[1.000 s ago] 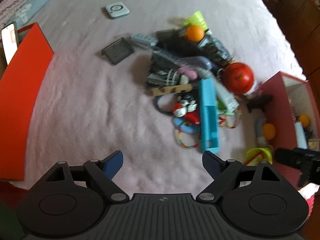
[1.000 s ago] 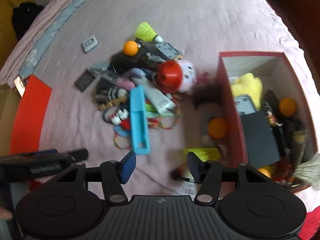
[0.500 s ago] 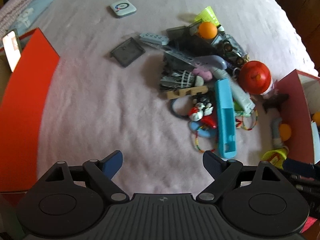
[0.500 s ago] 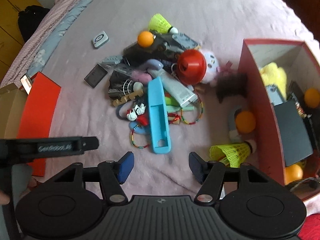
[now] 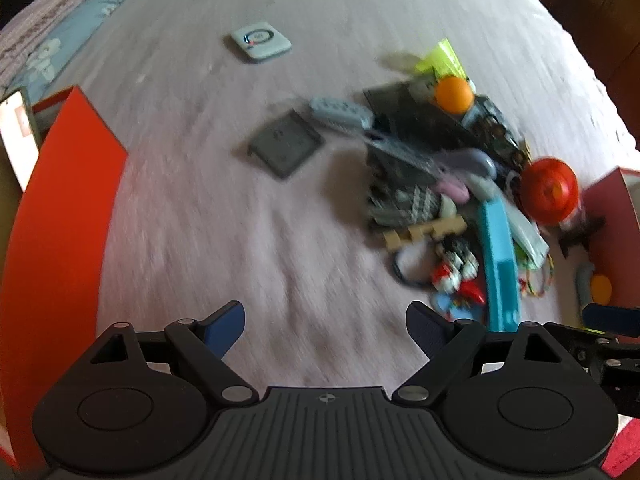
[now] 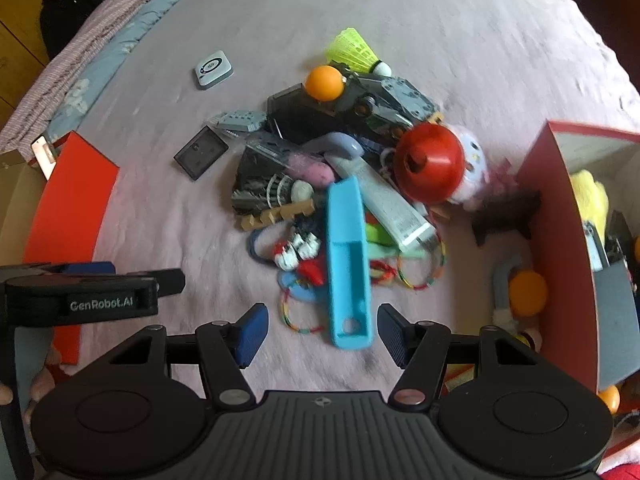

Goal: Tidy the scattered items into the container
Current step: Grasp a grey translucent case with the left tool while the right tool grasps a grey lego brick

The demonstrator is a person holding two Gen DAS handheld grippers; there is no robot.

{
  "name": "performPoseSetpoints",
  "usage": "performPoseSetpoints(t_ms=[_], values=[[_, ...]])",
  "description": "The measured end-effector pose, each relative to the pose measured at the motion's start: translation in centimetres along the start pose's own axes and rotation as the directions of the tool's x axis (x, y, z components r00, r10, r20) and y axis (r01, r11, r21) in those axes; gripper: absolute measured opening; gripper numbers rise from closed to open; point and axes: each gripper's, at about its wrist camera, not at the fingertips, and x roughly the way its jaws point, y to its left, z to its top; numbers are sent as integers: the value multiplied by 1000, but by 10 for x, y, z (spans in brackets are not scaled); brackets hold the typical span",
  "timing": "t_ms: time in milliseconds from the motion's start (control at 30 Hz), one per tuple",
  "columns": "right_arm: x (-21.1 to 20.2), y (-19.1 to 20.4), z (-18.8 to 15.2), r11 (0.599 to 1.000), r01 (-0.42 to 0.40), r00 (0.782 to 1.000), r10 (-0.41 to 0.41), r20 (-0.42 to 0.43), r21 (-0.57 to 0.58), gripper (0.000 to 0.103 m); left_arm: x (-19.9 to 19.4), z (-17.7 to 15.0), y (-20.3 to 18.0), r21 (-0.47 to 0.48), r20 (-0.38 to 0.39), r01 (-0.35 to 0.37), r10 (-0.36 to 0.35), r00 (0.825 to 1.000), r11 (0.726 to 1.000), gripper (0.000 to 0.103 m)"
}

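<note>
I have 2 tools in play, and nearest to me in the right wrist view is the right hand-held gripper [image 6: 318, 332], its blue pads spread apart with nothing between them; the jaws have just been opening, and the near end of the long blue silicone case [image 6: 348, 264] lies just beyond the gap. In the left wrist view the left hand-held gripper [image 5: 324, 330] is also spread wide and empty, hanging over bare pink bedspread [image 5: 208, 208] with the pile off to its right. I judge this to be the approach step: both tools are reaching for the next pick, nothing is gripped yet. Beyond the case, touching or overlapping it, lie the coloured bead bracelets [image 6: 420, 268], a small red and white figure [image 6: 298, 250] and a white tube [image 6: 390, 204]. Farther on sit the red funnel-shaped toy [image 6: 430, 162], a dark toy car [image 6: 384, 106], an orange ball [image 6: 324, 82] and a yellow-green shuttlecock [image 6: 354, 52]. A flat grey case [image 6: 201, 152] and a white square gadget [image 6: 213, 69] lie apart from the heap. The container [image 6: 560, 216], a red-walled box, stands at the right, already partly filled. For the next move I would lower the right tool over the case's near end, close across its narrow width, then lift clear of the bracelets before swinging to the box.
</note>
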Motion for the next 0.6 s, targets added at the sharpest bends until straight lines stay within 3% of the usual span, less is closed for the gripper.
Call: performPoseSetpoints(t_ms=[333, 600], values=[[50, 49, 101, 982, -103, 995, 100, 28, 158, 63, 25, 28, 49, -23, 11, 6, -5, 1000, 1000, 88], [128, 84, 179, 975, -72, 997, 78, -17, 212, 63, 42, 38, 82, -109, 10, 11, -9, 1000, 994, 88]])
